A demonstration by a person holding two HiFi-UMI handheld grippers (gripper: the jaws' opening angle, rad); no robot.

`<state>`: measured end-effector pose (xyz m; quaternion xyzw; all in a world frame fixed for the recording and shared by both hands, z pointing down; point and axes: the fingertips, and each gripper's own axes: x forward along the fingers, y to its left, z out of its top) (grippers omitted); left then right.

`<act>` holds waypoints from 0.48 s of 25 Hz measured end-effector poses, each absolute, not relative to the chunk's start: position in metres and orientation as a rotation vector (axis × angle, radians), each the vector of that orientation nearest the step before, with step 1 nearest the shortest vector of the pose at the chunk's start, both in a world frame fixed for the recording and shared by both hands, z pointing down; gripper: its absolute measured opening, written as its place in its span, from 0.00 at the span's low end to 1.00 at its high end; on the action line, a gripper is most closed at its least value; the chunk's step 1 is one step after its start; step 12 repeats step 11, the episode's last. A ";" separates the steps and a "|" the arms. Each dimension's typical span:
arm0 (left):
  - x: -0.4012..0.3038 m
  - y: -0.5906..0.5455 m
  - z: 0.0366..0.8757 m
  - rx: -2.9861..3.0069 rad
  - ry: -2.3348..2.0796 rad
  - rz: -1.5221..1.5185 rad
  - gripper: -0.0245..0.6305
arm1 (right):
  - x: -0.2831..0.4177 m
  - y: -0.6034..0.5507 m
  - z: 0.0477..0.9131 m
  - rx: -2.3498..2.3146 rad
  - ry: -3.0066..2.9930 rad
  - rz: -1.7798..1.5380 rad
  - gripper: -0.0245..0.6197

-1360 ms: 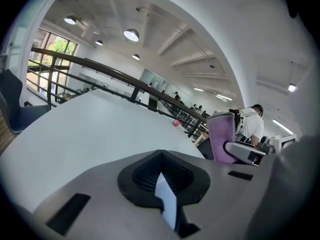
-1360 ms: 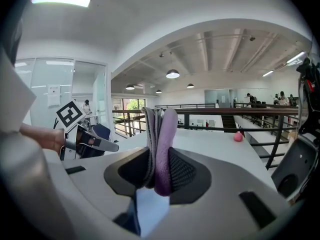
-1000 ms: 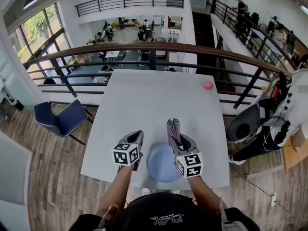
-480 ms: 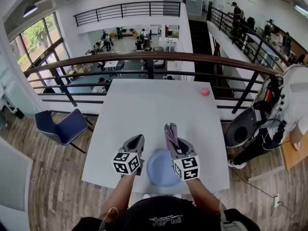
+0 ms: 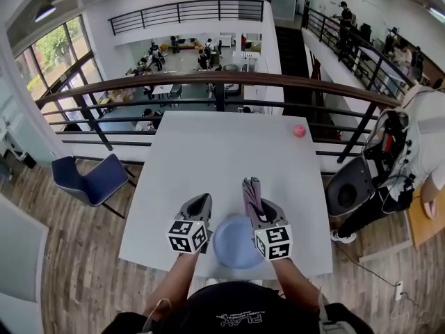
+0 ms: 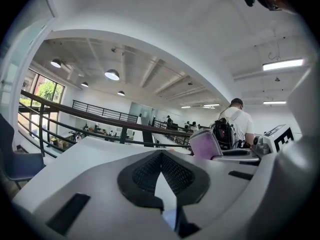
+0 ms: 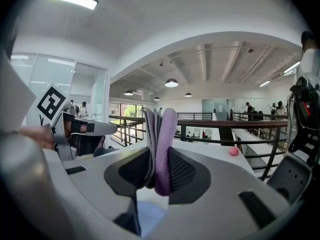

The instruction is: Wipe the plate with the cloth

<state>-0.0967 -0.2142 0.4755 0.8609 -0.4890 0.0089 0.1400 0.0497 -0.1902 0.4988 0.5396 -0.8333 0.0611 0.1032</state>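
Since the earlier frame little has shifted around the blue plate (image 5: 236,245). The left gripper (image 5: 202,199) has eased up a touch beside the plate's left rim, and the right gripper (image 5: 258,211) has kept its place over the right rim. The plate sits on the white table (image 5: 208,152) at its near edge, between the two grippers and just below and behind their tips. The right jaws pinch a folded purple-and-grey cloth (image 7: 160,149), whose long axis stands upright out of the pads, away from the plate. Judging from this, the cloth must be tipped down and drawn back onto the dish before any wiping starts. The right hand carries the cloth, while the left, equally near, is placed to steady the rim. The left gripper view shows its pads pressed together with nothing between them — only a sliver of pale blue plate below. The head view alone gives the layout, including a pink ball (image 5: 300,131) far beyond the plate — neither gripper view shows the dish whole.
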 end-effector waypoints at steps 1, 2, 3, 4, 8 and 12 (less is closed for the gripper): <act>-0.098 -0.215 0.478 2.484 -1.418 0.043 0.06 | 0.050 -0.191 0.498 1.596 -2.459 0.176 0.21; -0.100 -0.215 0.480 2.482 -1.420 0.058 0.06 | 0.049 -0.190 0.497 1.600 -2.458 0.173 0.21; -0.101 -0.214 0.481 2.481 -1.422 0.068 0.06 | 0.049 -0.190 0.496 1.603 -2.457 0.172 0.21; -0.102 -0.214 0.482 2.481 -1.421 0.073 0.06 | 0.050 -0.189 0.495 1.605 -2.456 0.171 0.21; -0.103 -0.212 0.481 2.480 -1.419 0.074 0.06 | 0.050 -0.187 0.494 1.598 -2.453 0.166 0.21; -0.103 -0.211 0.481 2.482 -1.414 0.080 0.06 | 0.049 -0.186 0.495 1.593 -2.448 0.162 0.21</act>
